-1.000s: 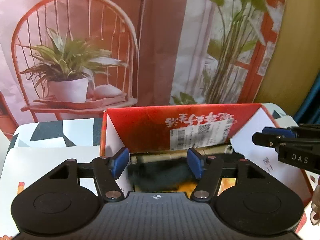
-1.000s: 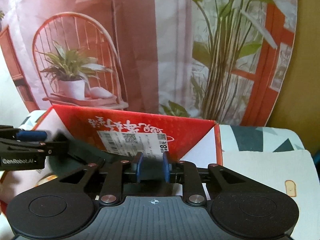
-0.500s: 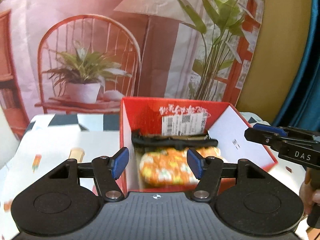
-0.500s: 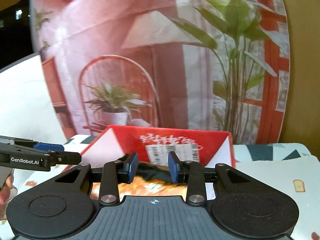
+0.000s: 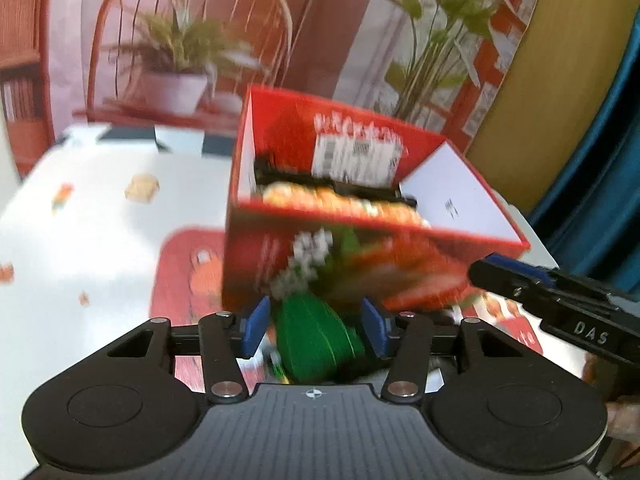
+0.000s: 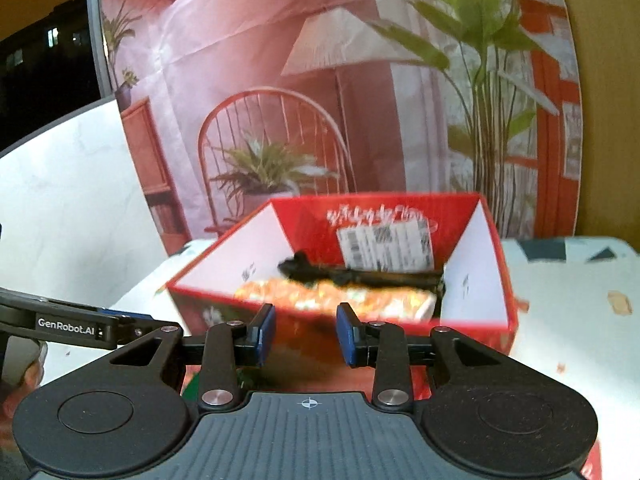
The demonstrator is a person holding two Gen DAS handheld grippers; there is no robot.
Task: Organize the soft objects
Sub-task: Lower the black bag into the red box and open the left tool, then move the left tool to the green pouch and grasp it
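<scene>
A red cardboard box [image 5: 360, 264] [image 6: 492, 320] stands on the table. Inside lie an orange floral soft item [image 5: 340, 200] [image 6: 332, 298] and a black strap-like soft item [image 5: 340, 184] [image 6: 360, 274] behind it. My left gripper [image 5: 314, 330] is open, in front of the box, with a green soft object [image 5: 316, 344] on the table between its fingers, not gripped. My right gripper [image 6: 306, 334] is open and empty, just before the box's near wall. Each gripper shows at the edge of the other's view.
The table has a white patterned cloth [image 5: 80, 240] [image 6: 568, 340] with a red printed patch [image 5: 180, 272] under the box's front. A printed backdrop of a chair and plants [image 6: 280, 140] stands close behind the table. A blue curtain [image 5: 608, 160] hangs at the right.
Both grippers have pulled back and up out of the box. The right gripper opened and let go of the black item, which now lies in the box. The green object now sits between the left fingers.
</scene>
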